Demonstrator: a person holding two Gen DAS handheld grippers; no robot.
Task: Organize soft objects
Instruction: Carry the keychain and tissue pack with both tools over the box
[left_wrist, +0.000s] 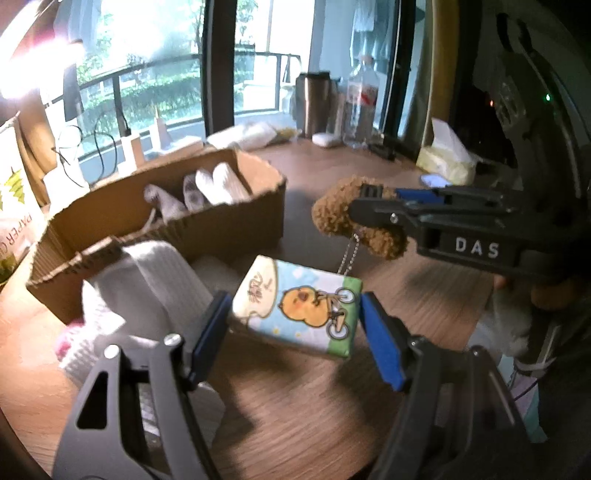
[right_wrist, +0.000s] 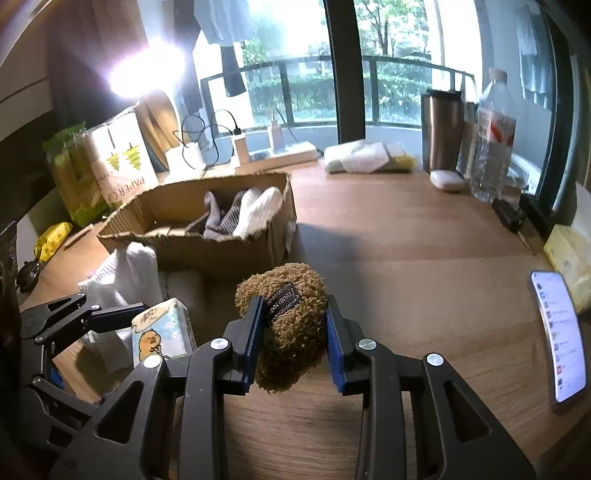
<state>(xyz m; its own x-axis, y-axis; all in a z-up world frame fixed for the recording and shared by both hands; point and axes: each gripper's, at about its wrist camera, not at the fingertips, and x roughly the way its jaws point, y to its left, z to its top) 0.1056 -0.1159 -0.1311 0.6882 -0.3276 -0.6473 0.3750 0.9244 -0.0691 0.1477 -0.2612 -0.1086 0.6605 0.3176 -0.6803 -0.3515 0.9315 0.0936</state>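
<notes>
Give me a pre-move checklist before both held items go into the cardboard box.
1. Right gripper clamped on the fuzzy brown plush toy: ok.
2. Left gripper gripping the cartoon-printed tissue pack: ok, pads at both ends.
3. Free space in the open corrugated cardboard box: ok, near half looks bare; rolled white and grey cloths fill the far end.
4. Plush's ball chain hanging clear of the pack: cannot tell.
5. Lit smartphone outside the path: ok.

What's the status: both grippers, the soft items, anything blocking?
Left gripper shut on cartoon-printed tissue pack. Right gripper shut on fuzzy brown plush toy. Open cardboard box ahead, unobstructed.
</notes>
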